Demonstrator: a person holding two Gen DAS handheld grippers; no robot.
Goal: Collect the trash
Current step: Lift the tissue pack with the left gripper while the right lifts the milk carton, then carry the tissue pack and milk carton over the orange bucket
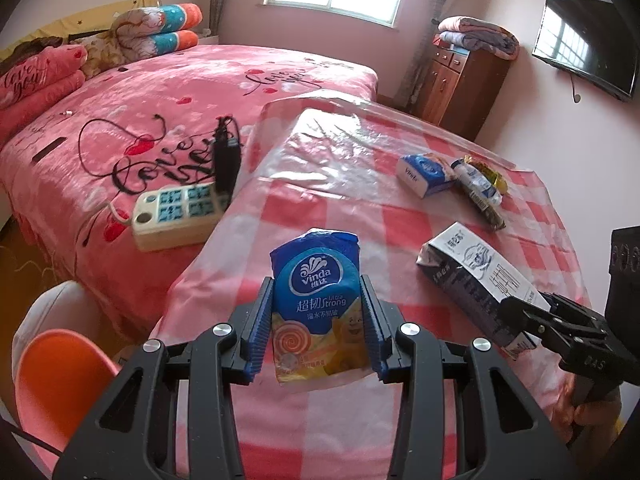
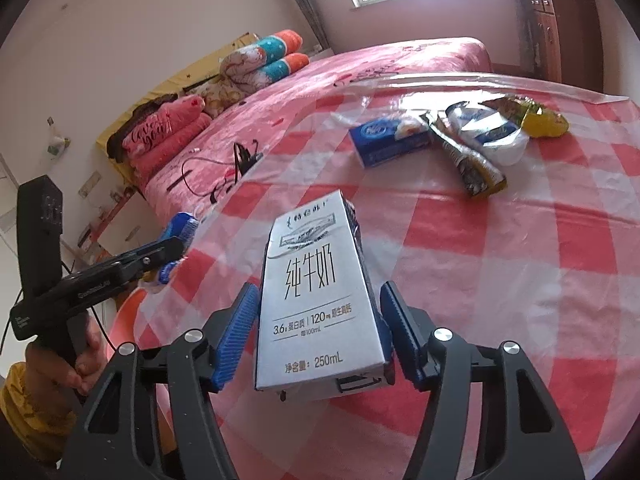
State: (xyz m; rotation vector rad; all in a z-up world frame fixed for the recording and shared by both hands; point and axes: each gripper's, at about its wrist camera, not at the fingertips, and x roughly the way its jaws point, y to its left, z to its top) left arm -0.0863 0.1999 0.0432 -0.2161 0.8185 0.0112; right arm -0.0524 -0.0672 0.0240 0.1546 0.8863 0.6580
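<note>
A: The left gripper (image 1: 318, 320) was recorded in the left wrist view pinching a blue tissue packet (image 1: 318, 300), held upright between the blue pads above the checked tablecloth (image 1: 360, 216).

B: Other items noted there?

A: The milk carton (image 1: 476, 280) was seen to the right, gripped at its near end by the right gripper (image 1: 532, 312). A second tissue pack (image 1: 424, 174) and crumpled wrappers (image 1: 480, 184) were logged at the far side.

B: Right wrist view?

A: The milk carton (image 2: 320, 312) was observed clamped between the right gripper's (image 2: 320, 332) pads, tilted, raised off the cloth. The left gripper (image 2: 176, 248) was noted at left, the packet pinched.
</note>
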